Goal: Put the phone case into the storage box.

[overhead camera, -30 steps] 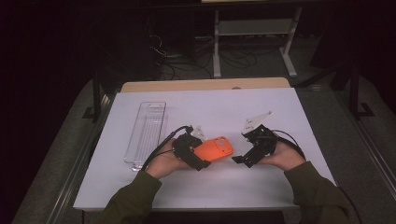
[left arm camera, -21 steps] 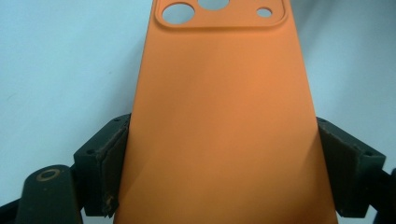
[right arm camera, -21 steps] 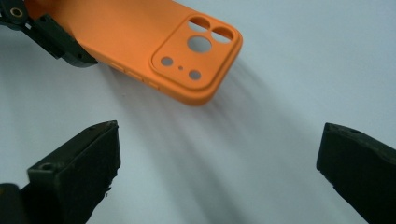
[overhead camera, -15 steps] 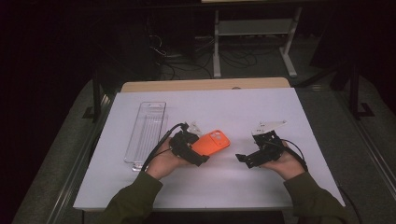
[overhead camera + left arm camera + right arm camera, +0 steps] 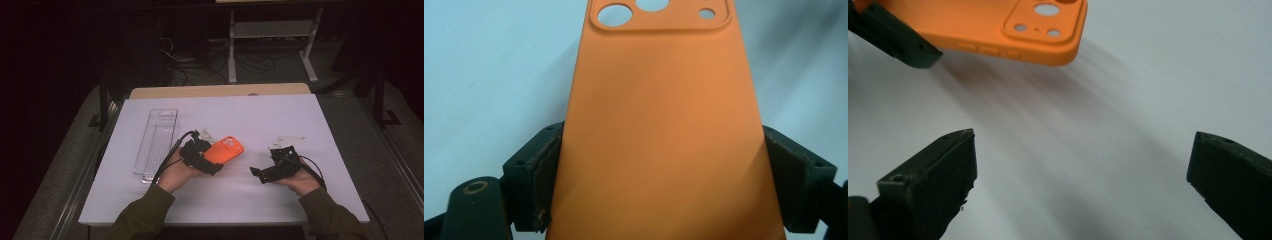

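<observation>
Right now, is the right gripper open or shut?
Open. The right gripper has its jaws spread wide over bare table, nothing between them; the orange phone case lies beyond.

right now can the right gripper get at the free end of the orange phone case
Probably yes. The right gripper is open, and bare white table lies between it and the orange phone case, whose camera end sticks out free of the left gripper.

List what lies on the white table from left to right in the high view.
Clear plastic tray → left gripper → orange phone case → right gripper.
</observation>
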`<state>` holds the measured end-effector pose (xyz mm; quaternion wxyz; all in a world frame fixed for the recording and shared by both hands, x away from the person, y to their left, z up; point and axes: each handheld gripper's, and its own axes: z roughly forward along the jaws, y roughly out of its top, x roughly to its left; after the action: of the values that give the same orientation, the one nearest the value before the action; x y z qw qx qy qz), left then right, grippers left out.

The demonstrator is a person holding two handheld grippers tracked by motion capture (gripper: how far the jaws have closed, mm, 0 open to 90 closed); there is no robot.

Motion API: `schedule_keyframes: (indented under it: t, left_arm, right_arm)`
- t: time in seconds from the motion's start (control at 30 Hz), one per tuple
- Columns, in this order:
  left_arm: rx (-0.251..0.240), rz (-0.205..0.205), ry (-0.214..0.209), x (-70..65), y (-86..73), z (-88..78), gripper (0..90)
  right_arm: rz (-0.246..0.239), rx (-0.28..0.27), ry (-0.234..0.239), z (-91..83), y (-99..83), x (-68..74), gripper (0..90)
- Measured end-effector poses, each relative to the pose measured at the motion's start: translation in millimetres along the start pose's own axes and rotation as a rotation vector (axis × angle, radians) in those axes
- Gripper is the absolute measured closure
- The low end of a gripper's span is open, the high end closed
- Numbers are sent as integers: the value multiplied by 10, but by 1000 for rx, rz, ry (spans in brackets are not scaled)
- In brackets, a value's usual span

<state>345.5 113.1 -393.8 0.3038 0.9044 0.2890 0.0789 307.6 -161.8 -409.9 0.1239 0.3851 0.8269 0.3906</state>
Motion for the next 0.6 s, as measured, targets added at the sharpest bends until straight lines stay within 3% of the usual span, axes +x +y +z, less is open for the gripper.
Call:
schedule_keyframes:
  t: [0.07,0.13,0.37,0.6]
  left_arm:
    - [-9,-8,-3,7,0,-9,158]
    - [-12,-12,-4,10,2,-18,158]
    - [-20,-24,-18,-1,9,-21,158]
    - [-16,-16,-27,-22,16,-9,158]
  right_arm:
    - [6,-8,6,29,-11,-1,0]
    - [8,-31,-23,54,-31,9,0]
    - [17,-63,-12,152,-49,76,0]
    - [15,-102,-30,234,-59,108,0]
